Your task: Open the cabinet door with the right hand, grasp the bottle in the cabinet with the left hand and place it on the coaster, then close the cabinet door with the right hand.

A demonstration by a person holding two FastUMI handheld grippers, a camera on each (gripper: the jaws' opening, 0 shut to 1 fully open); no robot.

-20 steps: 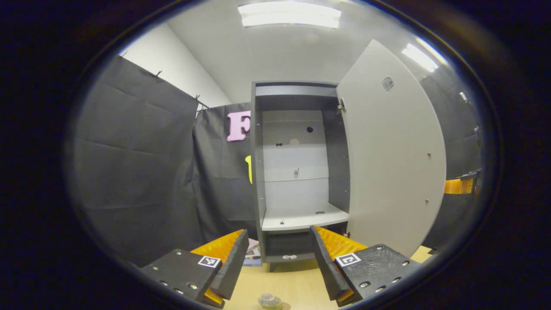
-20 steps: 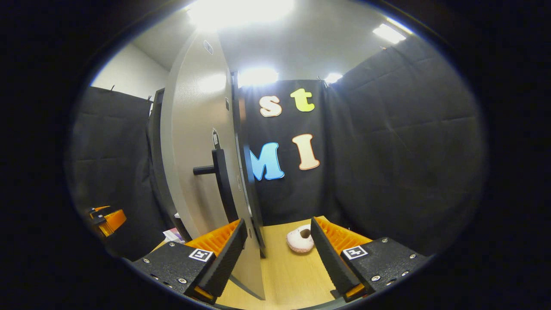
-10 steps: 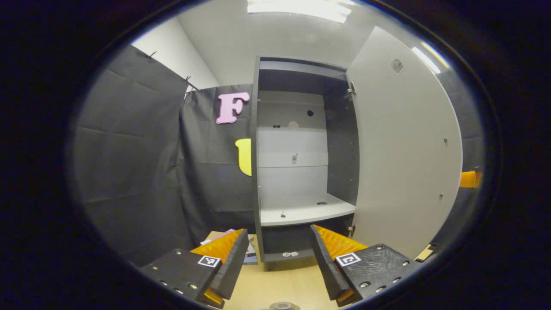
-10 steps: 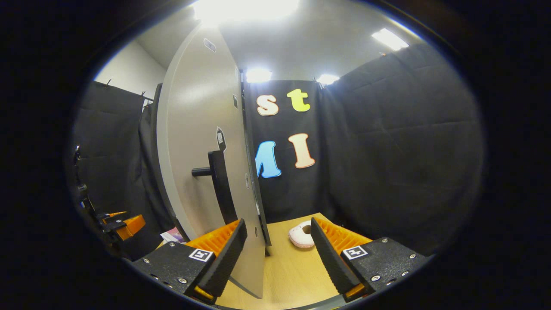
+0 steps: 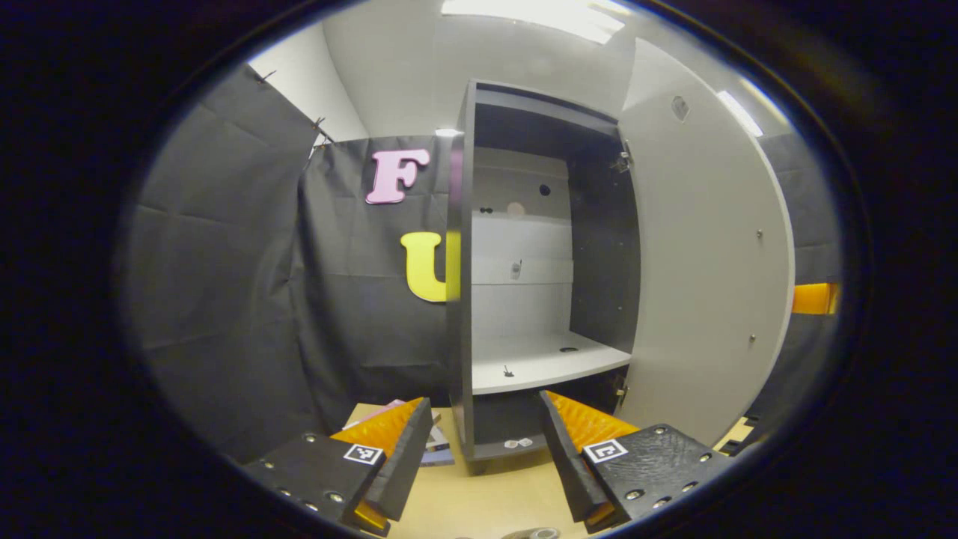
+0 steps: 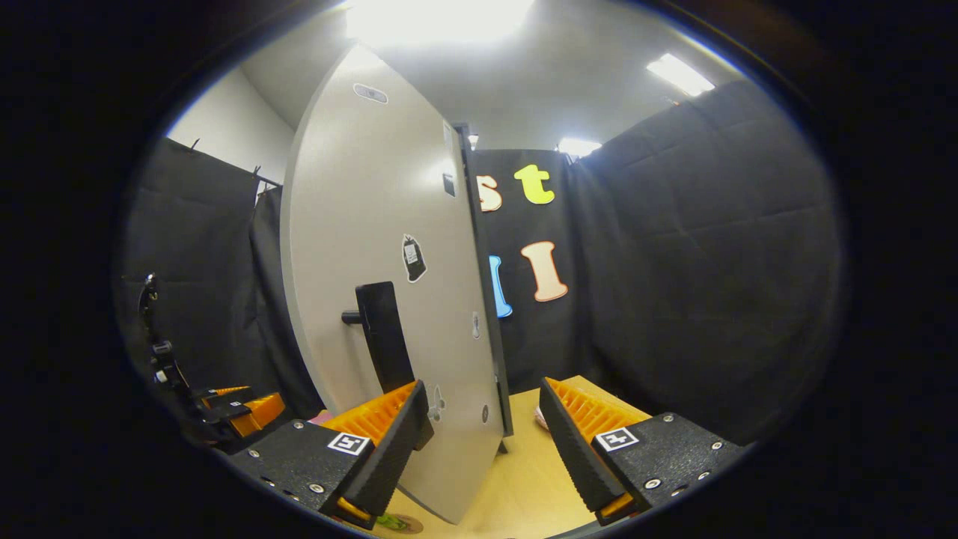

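Door (image 6: 374,262) of the cabinet (image 5: 516,262) is what the coming move turns on: it stands tall and upright, swung wide out toward the near side, hinged on the cabinet's right edge, and in the right gripper view its pale outer face lies just to the left of the right gripper (image 6: 485,442), which is the nearer of the two to it. That gripper is wide apart and holds nothing; the door's lower edge sits between its fingers without either one pressing on it, and the dark handle (image 6: 382,337) stands out from the face, up and to the left. Closing, by my judgement, calls for a push toward the left and far side. The left gripper (image 5: 485,449) is wide too and empty, facing the open cabinet from the near side. Grey and flat, the door carries a small sticker (image 6: 412,257). The shelf (image 5: 546,363) inside looks bare, and at the very bottom edge of the left gripper view sits something small I cannot make out.
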